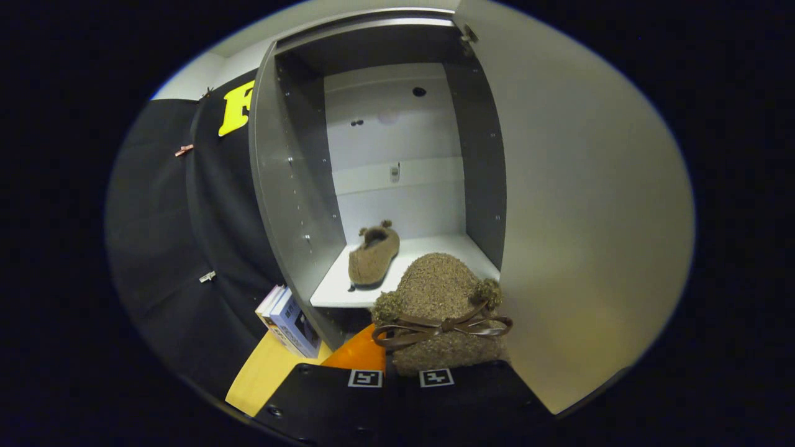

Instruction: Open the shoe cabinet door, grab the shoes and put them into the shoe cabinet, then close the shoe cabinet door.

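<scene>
The shoe cabinet (pixel 298 205) stands open ahead, its grey door (pixel 577 223) swung out to the right. One fuzzy brown slipper (pixel 372 256) lies on the white shelf (pixel 428 248) inside, toward the left wall. A second brown slipper (pixel 444 310), with pompoms and a brown ribbon bow, hangs just in front of the shelf's edge. My gripper (pixel 400 377) is shut on this slipper, and the black fingers (pixel 329 397) hold its rear end, which they hide.
Several books (pixel 289 320) lean against the cabinet's left side on a yellow and orange surface (pixel 267 372). Black cloth (pixel 168 248) with clips hangs to the left. The upper part of the cabinet has peg holes and a bare back panel.
</scene>
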